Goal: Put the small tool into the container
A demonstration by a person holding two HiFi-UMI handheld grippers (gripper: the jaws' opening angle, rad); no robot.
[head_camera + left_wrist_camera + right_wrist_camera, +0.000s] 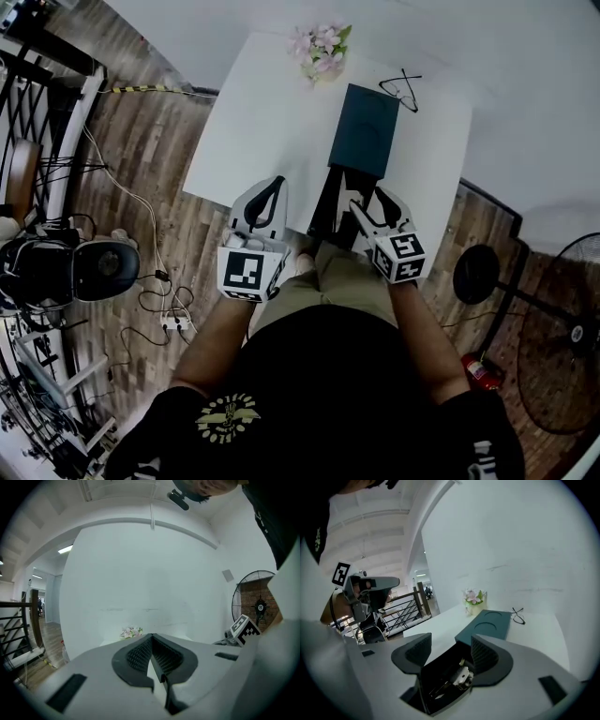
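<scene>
At the white table's (253, 122) near edge lies an open black container (323, 217). My right gripper (366, 194) hovers over it, jaws open. In the right gripper view the container (440, 667) shows between the spread pads of the right gripper (450, 651), with a small silver-and-white tool (461, 676) lying inside it, touched by neither pad. A dark teal lid (364, 128) with two round recesses lies just beyond the container. My left gripper (274, 183) hangs over the table's near edge to the left, shut with nothing in it; its pads (140, 653) meet at the tip.
A vase of pink flowers (320, 49) stands at the table's far edge and a pair of glasses (401, 88) lies at the far right. On the wood floor are two fans (562, 337), cables (155, 281) and a black chair (75, 270).
</scene>
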